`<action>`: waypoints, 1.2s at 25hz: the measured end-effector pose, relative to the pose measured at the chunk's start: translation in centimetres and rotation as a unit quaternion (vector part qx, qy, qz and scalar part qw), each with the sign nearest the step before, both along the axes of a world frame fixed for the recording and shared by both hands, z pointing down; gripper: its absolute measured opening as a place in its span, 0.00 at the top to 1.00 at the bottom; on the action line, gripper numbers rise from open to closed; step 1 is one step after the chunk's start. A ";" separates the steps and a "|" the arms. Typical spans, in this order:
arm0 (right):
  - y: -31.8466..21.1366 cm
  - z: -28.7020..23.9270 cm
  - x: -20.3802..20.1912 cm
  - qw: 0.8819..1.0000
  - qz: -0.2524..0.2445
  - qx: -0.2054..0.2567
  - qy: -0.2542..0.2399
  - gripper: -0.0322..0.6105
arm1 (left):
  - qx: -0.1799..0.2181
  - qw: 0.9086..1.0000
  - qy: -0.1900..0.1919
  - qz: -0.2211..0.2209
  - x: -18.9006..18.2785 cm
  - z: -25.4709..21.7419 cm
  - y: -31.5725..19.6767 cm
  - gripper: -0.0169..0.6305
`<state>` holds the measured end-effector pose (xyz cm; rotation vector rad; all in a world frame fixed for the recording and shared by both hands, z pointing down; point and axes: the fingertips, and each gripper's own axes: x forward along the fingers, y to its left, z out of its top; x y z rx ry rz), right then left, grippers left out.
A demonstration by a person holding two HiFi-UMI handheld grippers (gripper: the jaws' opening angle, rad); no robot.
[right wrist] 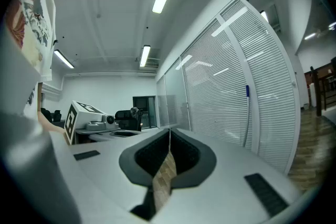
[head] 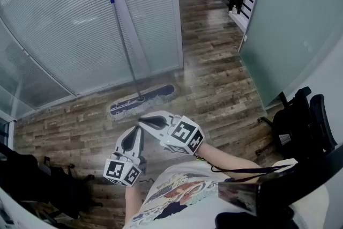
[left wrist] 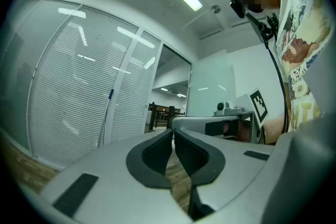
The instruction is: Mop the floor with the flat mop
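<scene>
One dark chair (head: 37, 182) sits at the far left of the head view, low against the edge. Next to it runs a curved glass wall with white blinds (head: 64, 24), and the flat mop (head: 141, 100) leans on that wall. Its handle (head: 128, 56) tilts up to a blue top end resting against the blinds. Its long head lies flat on the wood floor (head: 214, 61) at the foot of the glass. We touch the mop with neither tool; it stands well apart from both, ahead of us.

Closer in, we hold the left gripper (head: 139, 132) level in front of our printed shirt (head: 177, 196). Its two dark pads meet at the tips, and its own view shows nothing caught between them, only a sliver of floor lower down. Just beside it on the right comes the right gripper (head: 146, 121), its marker cube toward our arm. Its jaws are likewise pressed together on nothing. The two tips lie very near each other, though we cannot tell whether they touch.

Further right a tall frosted panel (head: 289, 19) rises from the floor, and below it a black office chair (head: 300, 126) stands at the edge.
</scene>
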<state>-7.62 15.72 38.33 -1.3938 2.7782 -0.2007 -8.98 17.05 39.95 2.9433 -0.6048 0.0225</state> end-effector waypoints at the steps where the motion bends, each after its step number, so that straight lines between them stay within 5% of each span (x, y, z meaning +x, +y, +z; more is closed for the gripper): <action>1: 0.0 0.1 -0.2 1.000 0.001 -0.001 0.001 0.91 | -0.001 1.000 0.001 0.000 -0.2 0.1 0.0 0.93; 30: -5.0 -0.6 -2.4 0.999 0.031 -0.007 -0.019 0.90 | 0.055 0.998 -0.022 -0.022 -4.2 -0.7 -4.7 0.93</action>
